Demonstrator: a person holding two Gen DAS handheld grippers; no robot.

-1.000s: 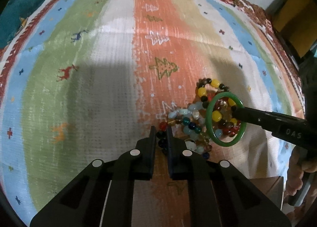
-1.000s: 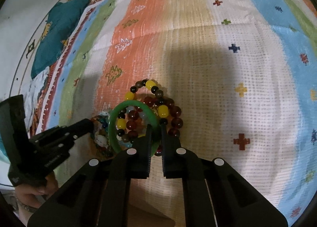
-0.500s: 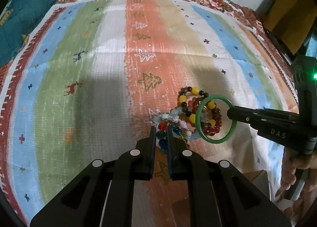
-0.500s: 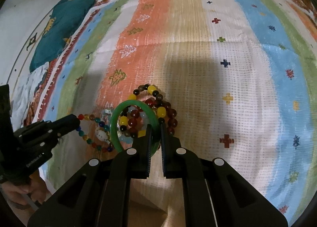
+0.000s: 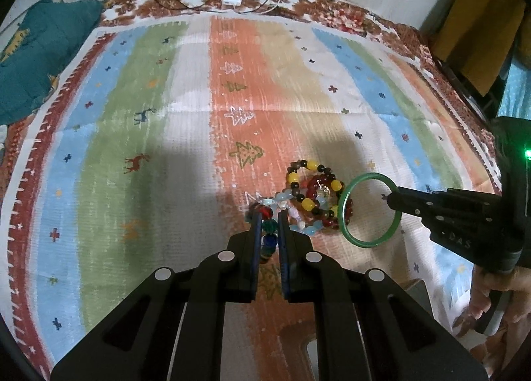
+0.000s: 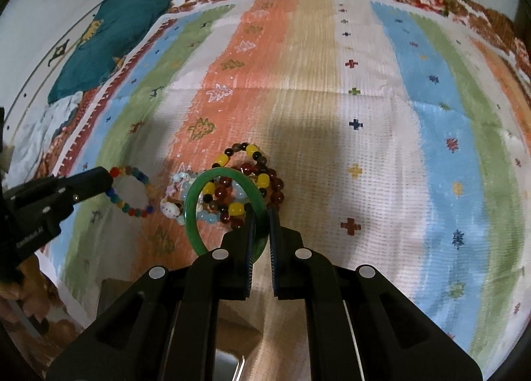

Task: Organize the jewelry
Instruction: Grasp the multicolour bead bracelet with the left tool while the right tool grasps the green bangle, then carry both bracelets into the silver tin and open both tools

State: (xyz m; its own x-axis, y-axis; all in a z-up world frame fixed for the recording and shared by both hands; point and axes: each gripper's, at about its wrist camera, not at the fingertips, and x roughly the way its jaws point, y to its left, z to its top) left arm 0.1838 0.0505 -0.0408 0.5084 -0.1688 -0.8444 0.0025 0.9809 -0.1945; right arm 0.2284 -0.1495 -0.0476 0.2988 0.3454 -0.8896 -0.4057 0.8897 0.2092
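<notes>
your left gripper (image 5: 268,218) is pinching a multicoloured bead bracelet (image 6: 131,191); your right gripper (image 6: 262,215) is clamping the green bangle (image 6: 195,215), both above the bead pile (image 5: 312,195) on the striped rug (image 5: 166,115).

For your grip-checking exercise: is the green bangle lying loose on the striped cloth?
No, the right gripper is shut on the green bangle's rim, holding it lifted above the beaded bracelets.
</notes>
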